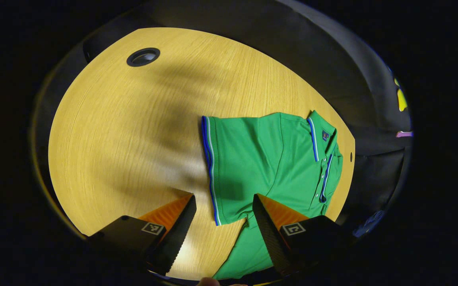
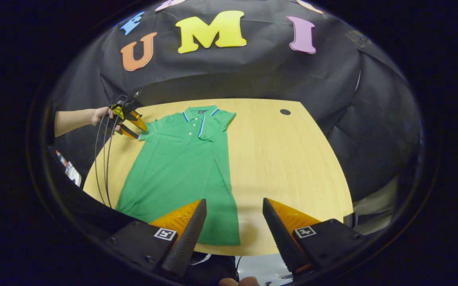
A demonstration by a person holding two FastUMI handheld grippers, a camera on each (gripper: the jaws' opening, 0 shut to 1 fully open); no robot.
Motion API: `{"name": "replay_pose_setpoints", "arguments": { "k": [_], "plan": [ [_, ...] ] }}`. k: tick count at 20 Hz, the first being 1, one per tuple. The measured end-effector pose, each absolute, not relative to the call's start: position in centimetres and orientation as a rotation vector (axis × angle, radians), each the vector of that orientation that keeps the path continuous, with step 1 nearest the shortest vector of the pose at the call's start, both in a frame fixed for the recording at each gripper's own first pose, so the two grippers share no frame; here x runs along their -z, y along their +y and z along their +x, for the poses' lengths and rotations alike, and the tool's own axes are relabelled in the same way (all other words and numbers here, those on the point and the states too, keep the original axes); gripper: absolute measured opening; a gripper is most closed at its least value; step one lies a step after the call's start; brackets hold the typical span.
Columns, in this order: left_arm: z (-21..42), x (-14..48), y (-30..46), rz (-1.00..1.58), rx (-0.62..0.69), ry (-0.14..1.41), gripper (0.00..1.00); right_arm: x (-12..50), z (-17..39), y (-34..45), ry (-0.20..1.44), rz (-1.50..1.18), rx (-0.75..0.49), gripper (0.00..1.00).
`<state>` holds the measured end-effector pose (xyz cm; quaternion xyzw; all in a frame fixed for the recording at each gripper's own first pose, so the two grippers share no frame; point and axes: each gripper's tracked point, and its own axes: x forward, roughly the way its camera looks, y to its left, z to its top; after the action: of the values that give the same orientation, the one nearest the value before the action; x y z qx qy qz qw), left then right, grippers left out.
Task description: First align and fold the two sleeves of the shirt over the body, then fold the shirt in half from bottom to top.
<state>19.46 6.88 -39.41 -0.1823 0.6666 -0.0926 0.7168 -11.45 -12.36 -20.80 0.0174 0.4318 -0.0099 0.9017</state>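
Wooden table (image 2: 292,159), black cloth wall (image 2: 253,75)

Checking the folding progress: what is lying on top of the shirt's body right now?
One sleeve is already folded over the green shirt; the other sleeve lies spread on the table. What lies under the folded sleeve is hidden.

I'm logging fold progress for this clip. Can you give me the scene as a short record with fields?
garment: green polo shirt, lying flat on the wooden table
far sleeve: folded over the body
near sleeve: spread out, blue-trimmed
left gripper: open, over the near sleeve's hem
right gripper: open, over the shirt's bottom hem, holding nothing
bottom-to-top fold: not yet done
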Motion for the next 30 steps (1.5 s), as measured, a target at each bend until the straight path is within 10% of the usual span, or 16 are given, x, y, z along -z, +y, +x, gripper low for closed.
{"name": "replay_pose_setpoints", "arguments": {
  "k": [7, 10, 13, 16, 30],
  "plan": [
    [19.5, 40.6, 5.7, -0.228, 0.162, 1.527, 0.54, 21.8, -11.7, -12.7, 0.906, 0.065, 0.034, 0.92],
    [19.7, 40.8, 6.1, -0.254, 0.104, 1.521, 0.10, 22.0, -12.0, -13.1, 0.913, 0.089, 0.049, 0.92],
    [19.5, 40.0, 6.2, -0.343, 0.085, 1.501, 0.04, 22.0, -12.0, -13.5, 0.907, 0.107, 0.056, 0.81],
    [20.1, 37.6, 6.2, -0.357, 0.093, 1.428, 0.03, 21.9, -11.7, -14.6, 0.888, 0.092, 0.091, 0.95],
    [20.7, 32.7, -7.3, -0.165, 0.269, 1.371, 0.05, 22.5, -14.6, -15.3, 0.837, 0.161, 0.100, 0.95]
  ]
}}
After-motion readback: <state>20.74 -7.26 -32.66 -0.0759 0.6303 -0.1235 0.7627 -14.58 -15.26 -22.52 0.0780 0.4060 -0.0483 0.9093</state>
